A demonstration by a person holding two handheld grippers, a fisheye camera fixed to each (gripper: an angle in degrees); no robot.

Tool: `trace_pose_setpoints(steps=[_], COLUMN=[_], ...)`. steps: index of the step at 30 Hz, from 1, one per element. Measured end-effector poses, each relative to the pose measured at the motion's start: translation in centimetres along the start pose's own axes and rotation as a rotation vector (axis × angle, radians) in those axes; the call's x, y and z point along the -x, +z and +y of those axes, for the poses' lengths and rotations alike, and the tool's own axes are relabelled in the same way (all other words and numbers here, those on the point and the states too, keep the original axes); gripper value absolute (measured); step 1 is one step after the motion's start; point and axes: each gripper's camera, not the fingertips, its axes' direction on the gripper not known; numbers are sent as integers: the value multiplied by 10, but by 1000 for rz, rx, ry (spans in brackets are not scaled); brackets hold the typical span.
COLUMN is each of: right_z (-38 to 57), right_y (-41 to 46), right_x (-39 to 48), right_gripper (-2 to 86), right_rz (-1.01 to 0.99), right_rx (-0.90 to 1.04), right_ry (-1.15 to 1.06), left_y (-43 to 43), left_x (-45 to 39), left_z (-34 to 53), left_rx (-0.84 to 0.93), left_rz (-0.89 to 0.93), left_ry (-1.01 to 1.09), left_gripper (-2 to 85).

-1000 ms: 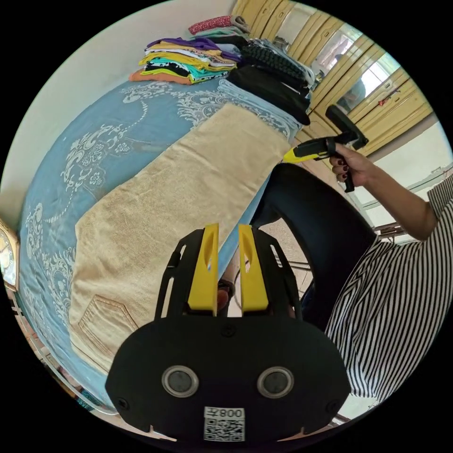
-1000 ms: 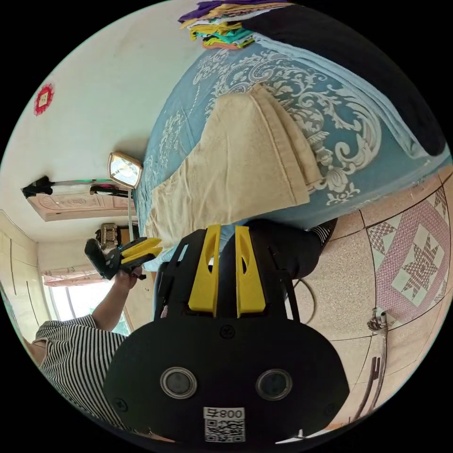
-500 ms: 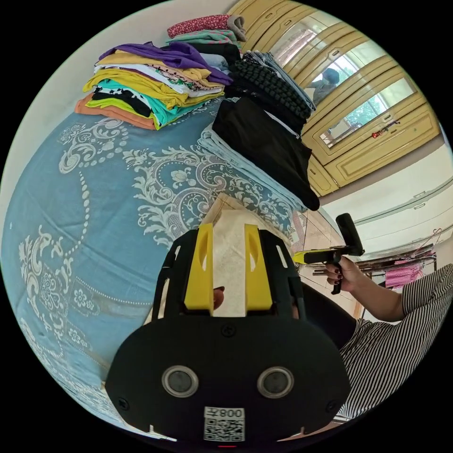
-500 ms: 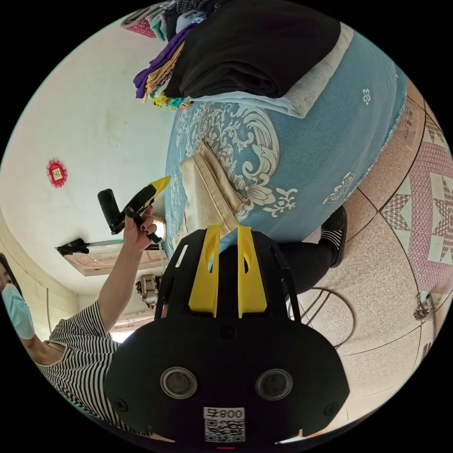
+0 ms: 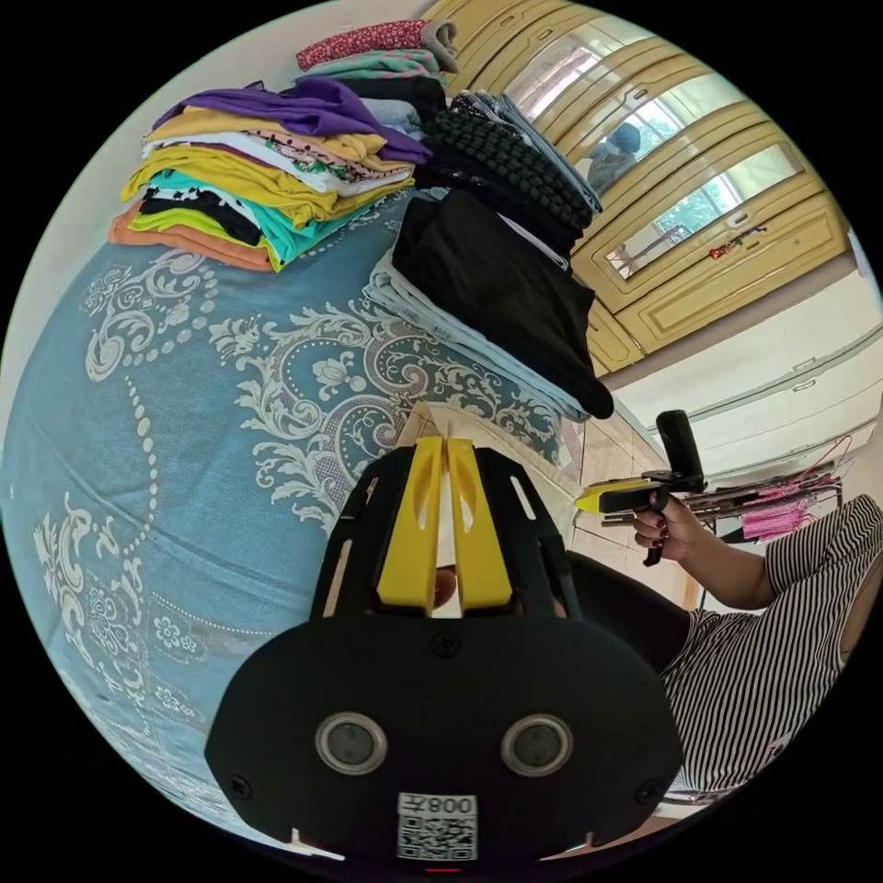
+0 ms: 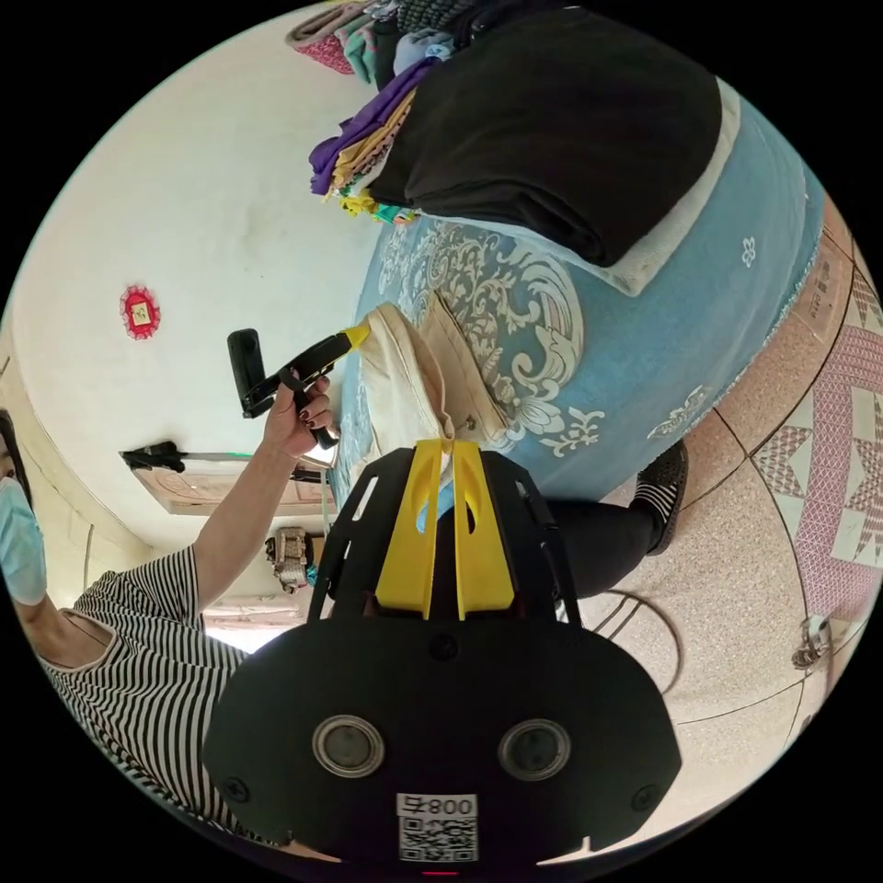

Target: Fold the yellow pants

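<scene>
The yellow pants (image 6: 395, 377) lie on the blue patterned bed cover (image 6: 589, 368), with their near end raised off the bed edge. In the right gripper view my right gripper (image 6: 447, 445) is shut on a corner of that end. My left gripper (image 6: 357, 336), held in a hand, pinches the other corner. In the left gripper view my left gripper (image 5: 443, 443) is shut with a sliver of pale cloth between its jaws, and a bit of the pants (image 5: 421, 421) shows just beyond the tips. The right gripper (image 5: 589, 501) hangs off the bed's edge to the right.
Stacks of folded clothes (image 5: 267, 184) and a black folded pile (image 5: 497, 276) sit at the far end of the bed. A yellow wardrobe with mirrors (image 5: 699, 212) stands behind. The person in a striped shirt (image 5: 763, 644) stands beside the bed on a tiled floor (image 6: 782, 460).
Both grippers have moved along the pants to their far end and shut on it, one at each corner. That end is now lifted off the bed.
</scene>
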Motion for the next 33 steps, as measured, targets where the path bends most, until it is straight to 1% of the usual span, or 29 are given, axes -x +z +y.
trace_pose_setpoints(steps=[11, 14, 17, 19, 22, 23, 26, 28, 30, 31, 33], right_z=[5, 5, 7, 9, 9, 9, 11, 14, 16, 18, 18], right_y=[16, 24, 29, 30, 43, 46, 52, 53, 54, 55, 57], right_x=[21, 23, 35, 46, 58, 60, 68, 78, 90, 100, 118], right_gripper=[22, 22, 22, 21, 20, 19, 18, 16, 13, 10, 5], right_rz=[161, 157, 164, 162, 213, 194, 143, 157, 197, 250, 325], right_rx=[-13, -6, -7, -15, -2, -7, -11, -24, -42, -55, -71], right_ry=[-58, -41, -49, -62, -68, -59, -29, -31, -35, -44, -74], left_y=[23, 24, 16, 13, 12, 11, -2, -15, -40, -48, -75], left_x=[12, 16, 11, 10, 9, 7, 4, 6, 10, 11, 12], left_z=[-12, -11, -9, -8, -6, -4, 6, 14, 32, 38, 67], left_rx=[68, 78, 66, 77, 109, 110, 78, 40, -42, -65, -132], left_rz=[-62, -62, -88, -100, -138, -148, -175, -201, -212, -208, -164], left_ry=[13, -11, 21, 27, 12, 9, 1, -40, -112, -131, -165], left_gripper=[7, 8, 7, 8, 12, 13, 17, 18, 16, 15, 12])
